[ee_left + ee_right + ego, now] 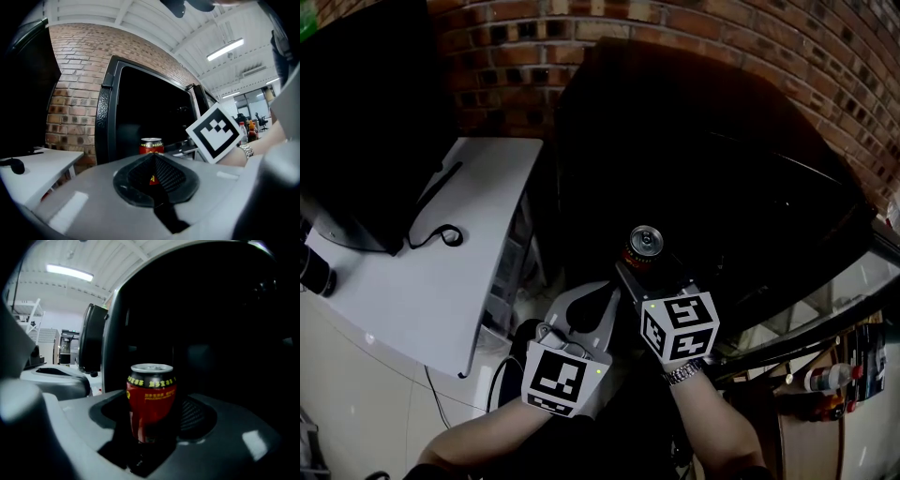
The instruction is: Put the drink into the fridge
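Observation:
The drink is a red can with a silver top, held upright by my right gripper, which is shut on its sides. In the right gripper view the can stands between the two jaws of the right gripper, right in front of the black fridge. The fridge fills the middle of the head view, its front dark. My left gripper sits just left of the can, jaws together and holding nothing. The left gripper view has the can beyond the left gripper.
A white desk with a black monitor and a cable stands to the left of the fridge. A brick wall runs behind. At the lower right are a glass surface and bottles.

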`<state>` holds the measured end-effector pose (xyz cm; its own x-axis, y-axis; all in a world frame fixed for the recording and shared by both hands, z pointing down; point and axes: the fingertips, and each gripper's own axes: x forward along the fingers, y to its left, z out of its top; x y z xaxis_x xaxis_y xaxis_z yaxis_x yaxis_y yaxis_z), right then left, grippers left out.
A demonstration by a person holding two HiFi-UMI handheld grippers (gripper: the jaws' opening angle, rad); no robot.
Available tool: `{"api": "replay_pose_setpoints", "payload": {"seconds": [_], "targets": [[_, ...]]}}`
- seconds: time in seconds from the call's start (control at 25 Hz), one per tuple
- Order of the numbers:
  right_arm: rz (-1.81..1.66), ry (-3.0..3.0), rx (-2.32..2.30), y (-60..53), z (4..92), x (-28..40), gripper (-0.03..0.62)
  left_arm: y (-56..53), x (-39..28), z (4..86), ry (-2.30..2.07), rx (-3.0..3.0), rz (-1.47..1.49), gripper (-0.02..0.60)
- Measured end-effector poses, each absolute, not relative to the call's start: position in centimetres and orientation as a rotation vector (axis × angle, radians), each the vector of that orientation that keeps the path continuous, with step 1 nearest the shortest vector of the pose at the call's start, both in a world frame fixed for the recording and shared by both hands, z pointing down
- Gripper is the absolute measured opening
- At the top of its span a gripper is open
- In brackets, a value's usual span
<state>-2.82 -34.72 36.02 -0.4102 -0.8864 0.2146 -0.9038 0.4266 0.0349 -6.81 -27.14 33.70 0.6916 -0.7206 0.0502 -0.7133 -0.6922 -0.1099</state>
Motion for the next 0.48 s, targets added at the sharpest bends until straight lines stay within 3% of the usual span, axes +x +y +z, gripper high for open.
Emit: {"api": "replay_pose_setpoints", "payload": {"seconds": [0.48], "targets": [[0.144,-2.516,1.479,-40.8,38.3,-4.2,0.316,-29.7,-6.4,32.8,1.255,-2.79,-0.1,0.002]]}}
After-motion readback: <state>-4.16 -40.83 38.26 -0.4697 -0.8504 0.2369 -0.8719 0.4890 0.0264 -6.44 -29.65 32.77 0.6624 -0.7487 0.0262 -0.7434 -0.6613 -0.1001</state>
